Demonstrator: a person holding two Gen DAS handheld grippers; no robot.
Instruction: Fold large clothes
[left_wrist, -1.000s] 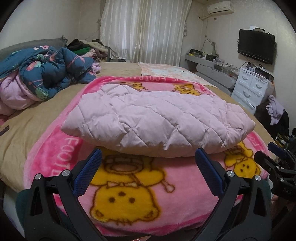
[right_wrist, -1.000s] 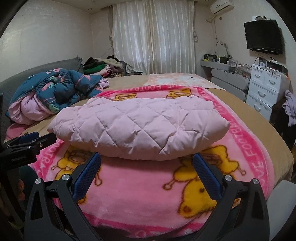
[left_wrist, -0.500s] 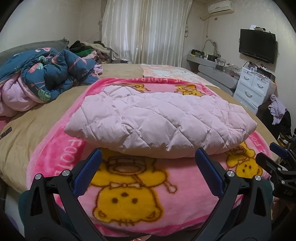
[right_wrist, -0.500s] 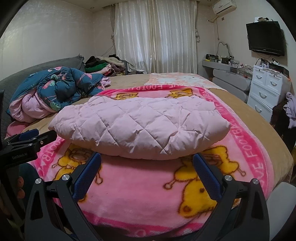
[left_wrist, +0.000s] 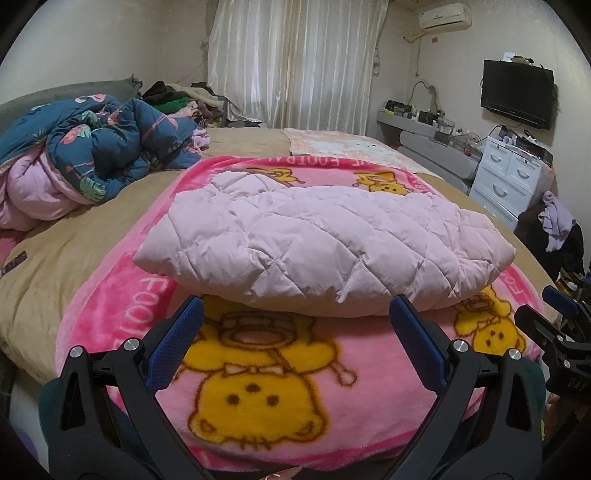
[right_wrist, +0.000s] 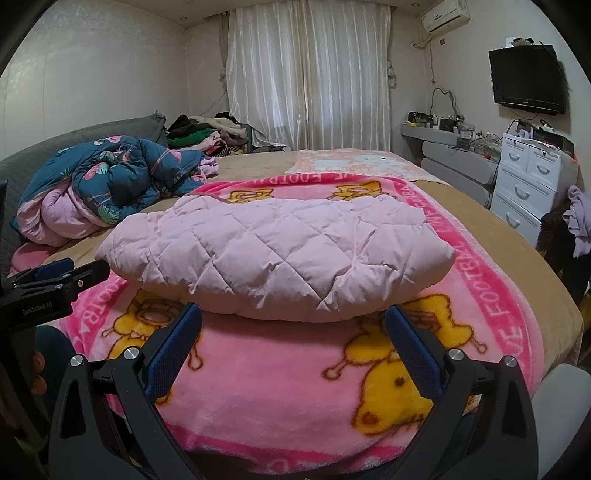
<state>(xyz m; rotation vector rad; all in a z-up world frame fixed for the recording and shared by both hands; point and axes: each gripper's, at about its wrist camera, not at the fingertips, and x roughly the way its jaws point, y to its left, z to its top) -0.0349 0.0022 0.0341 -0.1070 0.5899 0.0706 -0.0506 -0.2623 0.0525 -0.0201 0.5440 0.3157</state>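
Tan bedding covers the bed (left_wrist: 92, 236), and on it lies a pink fleece blanket (left_wrist: 122, 280) printed with yellow cartoon figures, which serves as the landmark for everything else. Across the middle of that blanket rests the quilted pale-pink jacket (left_wrist: 317, 243), already gathered into a thick, puffy bundle lying crosswise, its near edge overhanging slightly and casting a shadow on the fleece. Off the blanket's left side sits a crumpled blue floral duvet (left_wrist: 99, 155), well apart from the jacket. Over the blanket's near edge hangs the left claw (left_wrist: 295, 325), its blue-padded fingers spread wide and holding nothing; the right claw (right_wrist: 293, 325) hangs likewise beside it, fingers apart and empty, short of the jacket. The jacket looks light but bulky, soft and springy, with a smooth shell that may slip and puff back open after a fold. A good hold would probably be on the stitched near edge, one claw toward each end, pinching through both layers rather than the padded middle.
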